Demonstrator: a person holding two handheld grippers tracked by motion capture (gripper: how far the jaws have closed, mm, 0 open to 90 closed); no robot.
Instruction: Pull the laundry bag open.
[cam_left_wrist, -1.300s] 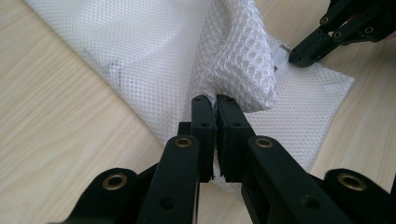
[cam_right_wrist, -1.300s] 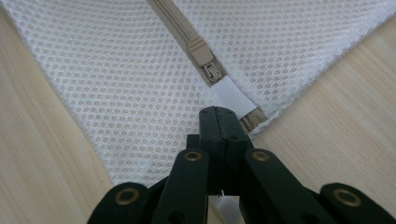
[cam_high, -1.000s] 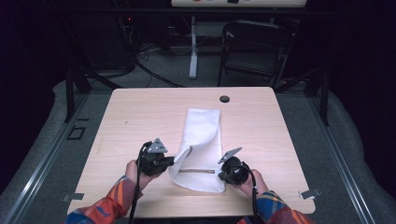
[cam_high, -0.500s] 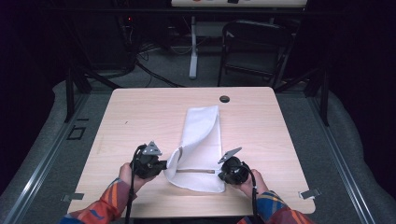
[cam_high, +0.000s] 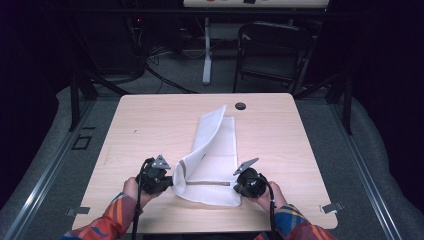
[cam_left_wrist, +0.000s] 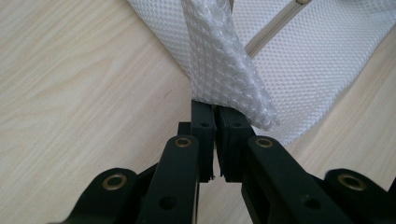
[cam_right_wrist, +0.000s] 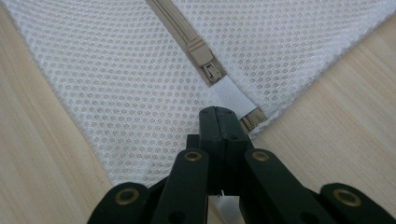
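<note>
Mesh bag lies mid-table, zip end toward the person. Left tool is clamped on bag's left edge, lifted w/ a fold. Right tool is clamped at the zip end tab. Both grips set; zip looks closed, pull not yet grabbed, opening probably left.

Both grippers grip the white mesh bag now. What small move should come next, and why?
Probably carry the left gripper further across toward the right gripper. It has lifted the mesh bag's left edge into a fold, while the right one pins the zipper end flat, so the fold looks unfinished.
</note>
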